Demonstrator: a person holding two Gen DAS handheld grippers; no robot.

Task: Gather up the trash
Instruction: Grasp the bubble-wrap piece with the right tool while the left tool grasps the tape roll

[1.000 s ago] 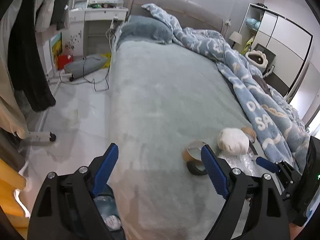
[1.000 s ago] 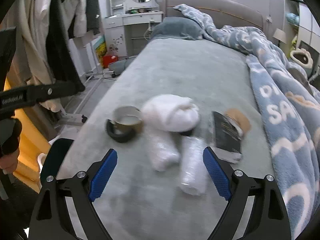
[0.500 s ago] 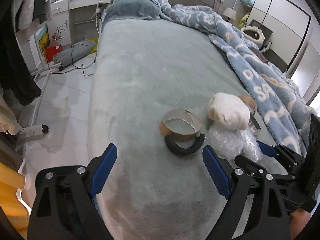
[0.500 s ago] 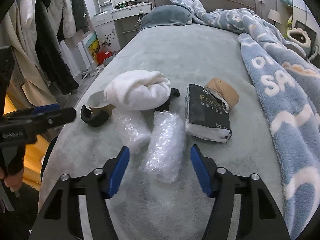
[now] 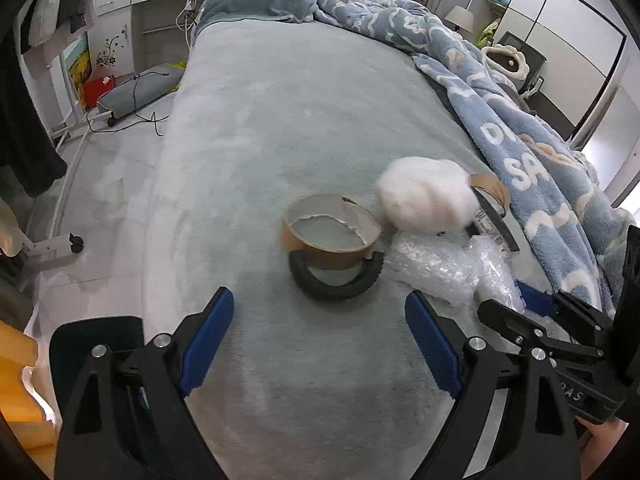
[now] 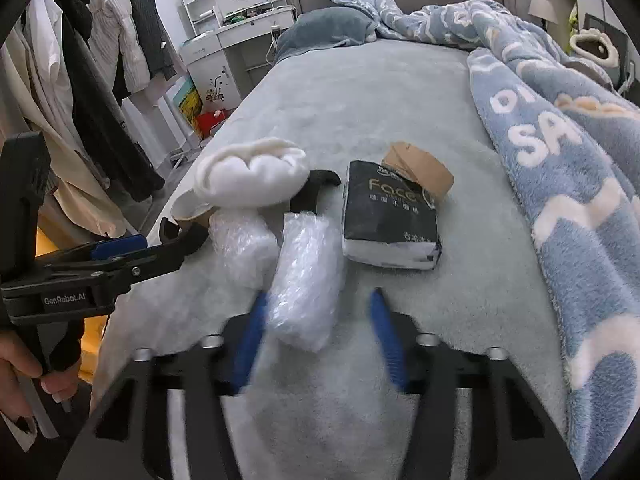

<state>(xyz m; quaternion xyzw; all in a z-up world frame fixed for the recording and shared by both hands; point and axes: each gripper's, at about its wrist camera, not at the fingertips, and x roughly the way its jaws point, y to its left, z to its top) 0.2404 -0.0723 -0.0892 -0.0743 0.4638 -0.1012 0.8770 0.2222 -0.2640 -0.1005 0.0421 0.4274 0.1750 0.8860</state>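
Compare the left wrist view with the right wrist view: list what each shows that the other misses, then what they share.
Only the left wrist view shows the cardboard tape ring whole, sitting on a black ring, with the left hand-held gripper open short of them.

Only the right wrist view shows the face of the black tissue pack and the right hand-held gripper, its jaws just closing around a bubble wrap roll, right pad not yet touching.

Both show the white fluffy bundle, the bubble wrap, the grey bed and the blue blanket.

Left gripper (image 5: pixel 320 332) open above bed (image 5: pixel 280 120), cardboard tape ring (image 5: pixel 330 236) ahead
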